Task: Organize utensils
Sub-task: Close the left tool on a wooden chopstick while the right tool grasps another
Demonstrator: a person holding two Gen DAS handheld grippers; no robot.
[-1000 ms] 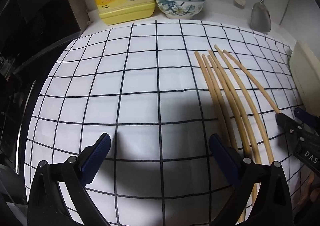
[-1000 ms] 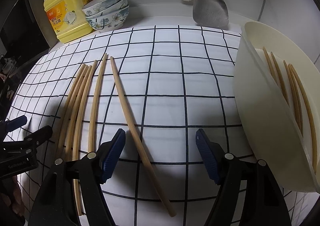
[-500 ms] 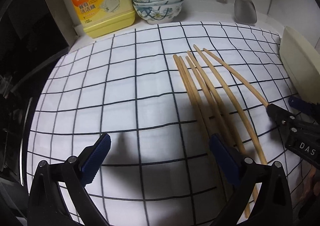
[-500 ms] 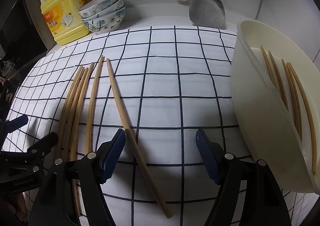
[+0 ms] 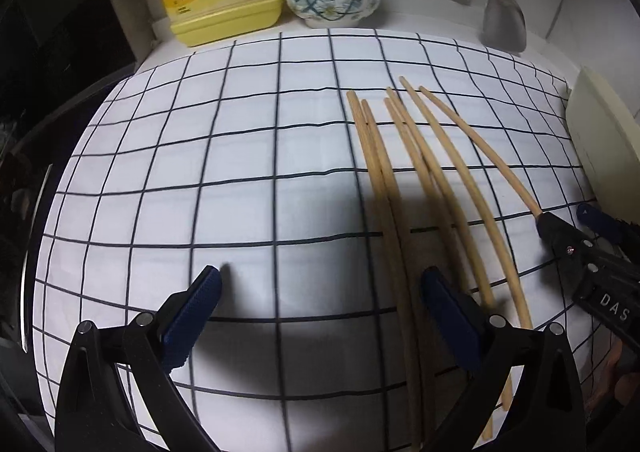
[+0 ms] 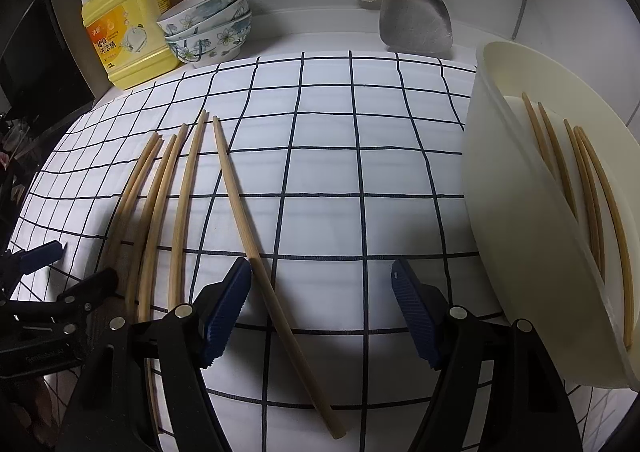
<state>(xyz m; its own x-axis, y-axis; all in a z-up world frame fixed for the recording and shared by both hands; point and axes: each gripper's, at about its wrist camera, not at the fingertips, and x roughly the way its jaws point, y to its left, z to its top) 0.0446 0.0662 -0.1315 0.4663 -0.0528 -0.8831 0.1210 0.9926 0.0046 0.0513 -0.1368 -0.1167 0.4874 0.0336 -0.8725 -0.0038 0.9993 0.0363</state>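
The left gripper (image 5: 318, 312) had its blue fingers wide apart and held nothing. The right gripper (image 6: 322, 312) was wide apart too. One long wooden chopstick (image 6: 256, 236) lay between the right fingers, close by the left one. Five more wooden chopsticks (image 5: 404, 192) lay past the left gripper's right finger. The white cloth with dark lines (image 6: 360, 172) was bare ahead. The cream plastic tub (image 6: 516, 220) stood beside the right finger and held more chopsticks.

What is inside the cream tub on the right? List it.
Inside the cream tub, five wooden chopsticks lie lengthwise along its pale interior. The near wall hides the tub's floor and the lower parts of the two leftmost sticks, so anything lying lower down cannot be seen.
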